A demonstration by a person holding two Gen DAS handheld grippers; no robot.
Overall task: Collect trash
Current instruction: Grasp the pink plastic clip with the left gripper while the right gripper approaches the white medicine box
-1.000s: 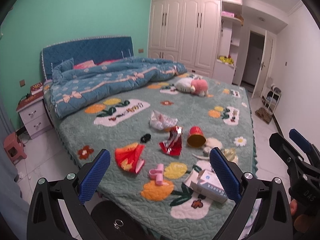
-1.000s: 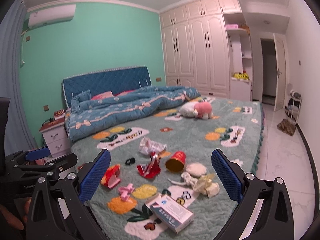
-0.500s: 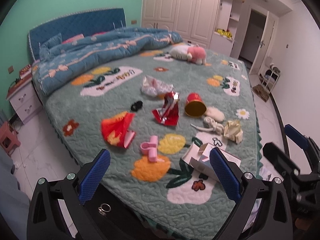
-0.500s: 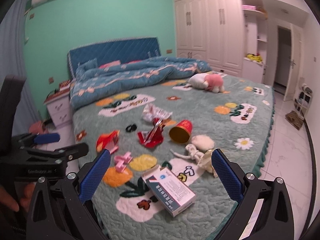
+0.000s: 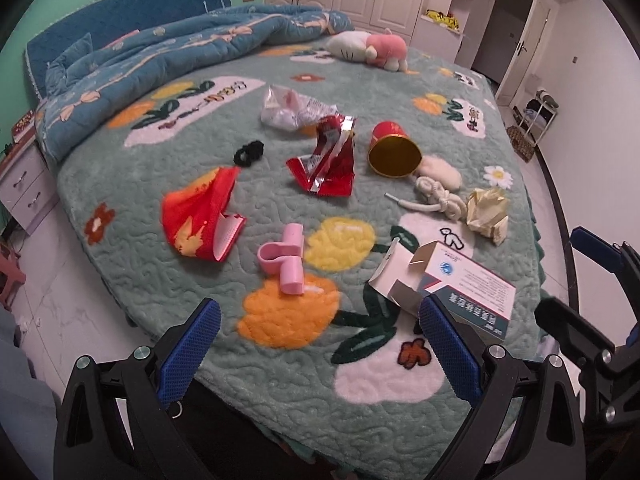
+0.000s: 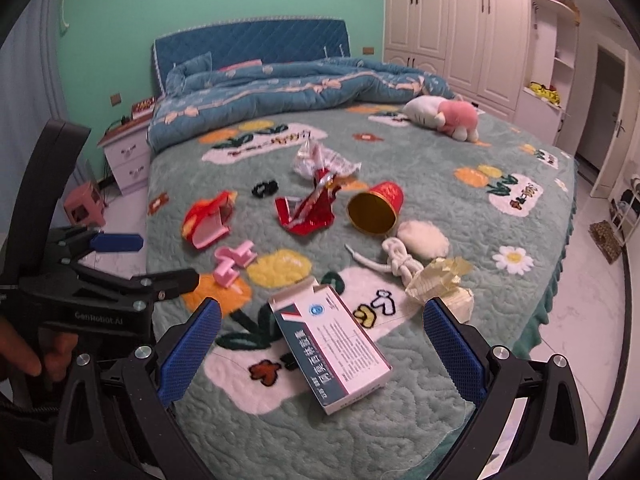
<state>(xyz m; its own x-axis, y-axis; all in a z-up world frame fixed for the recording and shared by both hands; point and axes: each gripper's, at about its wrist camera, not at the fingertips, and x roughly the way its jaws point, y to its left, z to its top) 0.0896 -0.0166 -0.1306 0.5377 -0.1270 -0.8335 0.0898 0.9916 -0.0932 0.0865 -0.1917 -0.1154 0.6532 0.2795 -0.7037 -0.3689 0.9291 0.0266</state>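
The nearest piece of trash is the open white and grey cardboard medicine box (image 6: 330, 344), and my next move turns on how it lies to my right gripper (image 6: 322, 354). In the right wrist view the box sits in the lower middle of the frame, right between my two blue fingers (image 6: 188, 354), a little ahead of their tips and not touching them. Its long axis runs from the upper left, where the flap stands open, to the lower right, so it lies oblique to my fingers. I judge that I must turn the wrist somewhat so that the fingers close across its short side.

My right fingers are spread wide and hold nothing. My left gripper (image 5: 320, 354) is also spread wide and empty. In the left wrist view the same box (image 5: 448, 284) is at the lower right, partly behind my right-hand finger (image 5: 450, 350), so the left hand is less well placed for it.

The box rests on the green quilted bedspread (image 6: 440, 168) near the foot edge of the bed. Further up the frame lie a red foil wrapper (image 6: 310, 208), a red paper cup with gold inside (image 6: 374, 208) and a crumpled yellowish paper (image 6: 440, 284).
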